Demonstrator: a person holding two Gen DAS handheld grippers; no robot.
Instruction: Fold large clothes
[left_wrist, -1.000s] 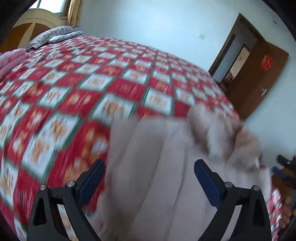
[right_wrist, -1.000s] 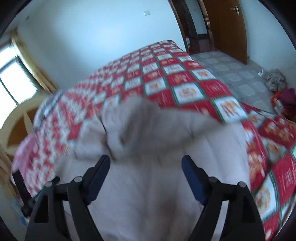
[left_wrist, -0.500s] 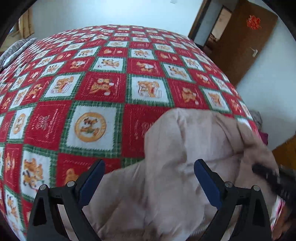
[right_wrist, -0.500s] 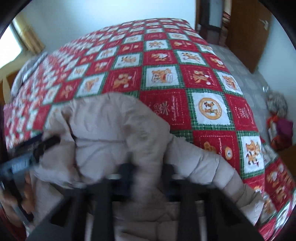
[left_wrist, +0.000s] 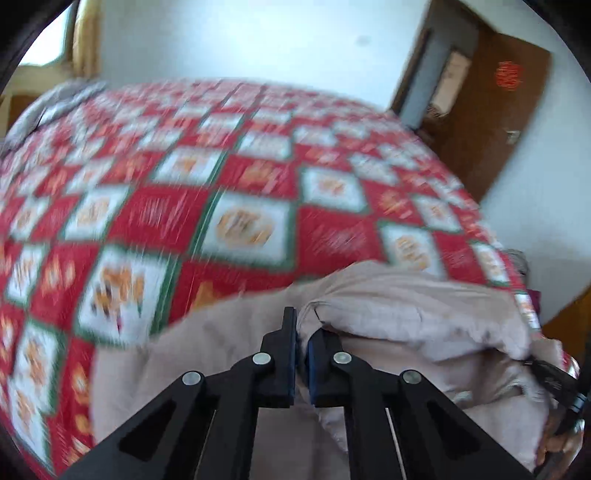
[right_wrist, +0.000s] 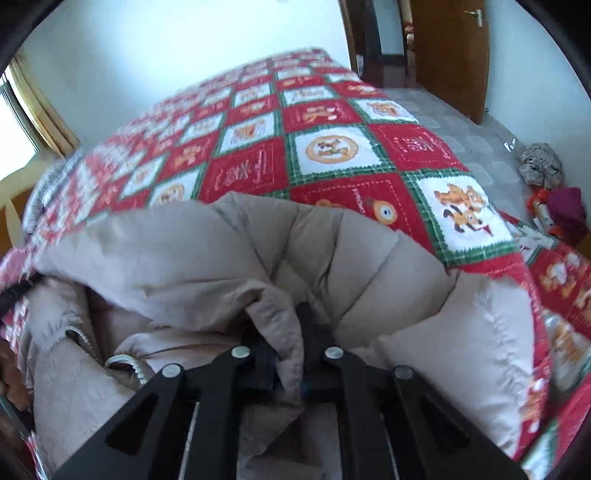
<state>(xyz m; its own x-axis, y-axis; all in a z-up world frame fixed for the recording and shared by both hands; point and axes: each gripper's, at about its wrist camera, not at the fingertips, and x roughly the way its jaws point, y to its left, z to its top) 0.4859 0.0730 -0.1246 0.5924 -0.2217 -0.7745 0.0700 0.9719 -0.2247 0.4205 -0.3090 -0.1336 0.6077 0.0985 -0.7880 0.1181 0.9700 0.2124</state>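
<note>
Closed now, both sets of jaws that stood wide apart a second ago over the beige padded coat (right_wrist: 229, 251). Left gripper (left_wrist: 302, 341) clamped narrow at lower centre of its view, pinching a puffed edge of the coat that bulges just right of the fingertips. Right gripper (right_wrist: 291, 332) shut likewise at lower centre, a flap of fabric trapped between the fingers and spilling over them. Coat heaped across the lower half of both frames, resting on the red-and-green patchwork bedspread (right_wrist: 332, 147), which fills the middle and upper left. Wooden door (left_wrist: 491, 122) at upper right of the left view; small pile of cloth on the floor (right_wrist: 554, 184) at right edge of the right view.

Judged from this: both edges gripped, fold probably about to be lifted and carried. Bulk of the coat ahead of and between the two grippers, long axis apparently running across from one to the other, quilted sleeve (right_wrist: 461, 350) nearer the right one. Neither hand clearly closer to the bare bedspread beyond.
</note>
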